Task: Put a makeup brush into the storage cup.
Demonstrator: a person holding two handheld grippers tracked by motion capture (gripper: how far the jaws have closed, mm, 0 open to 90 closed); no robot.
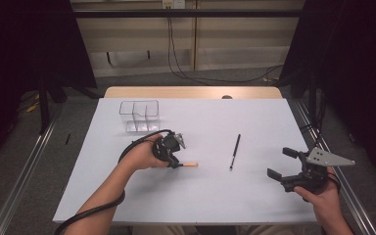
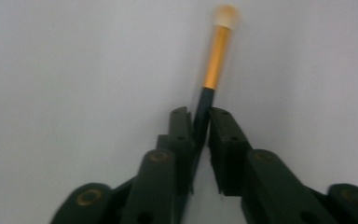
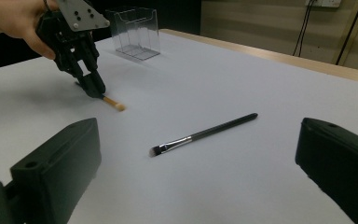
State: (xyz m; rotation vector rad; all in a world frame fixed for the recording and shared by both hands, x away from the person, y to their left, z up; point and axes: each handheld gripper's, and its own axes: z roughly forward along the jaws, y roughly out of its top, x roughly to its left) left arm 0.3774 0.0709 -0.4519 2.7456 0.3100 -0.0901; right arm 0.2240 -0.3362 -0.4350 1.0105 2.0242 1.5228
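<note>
White sheeting covered the table (image 1: pixel 196 196), its wooden far edge bare beyond. Toward the far left stood a clear plastic compartmented holder (image 1: pixel 139 116), with open surface on all sides. Nearer, the left gripper (image 1: pixel 177 164) had its jaws pinched on the dark handle of a small gold-ferruled brush with a pale tip (image 1: pixel 190 164), which lay on the sheet. A slim black flat-tipped brush (image 1: pixel 235 152) lay alone mid-table. Near the right edge, the right gripper (image 1: pixel 280 163) hung spread wide, holding nothing.
</note>
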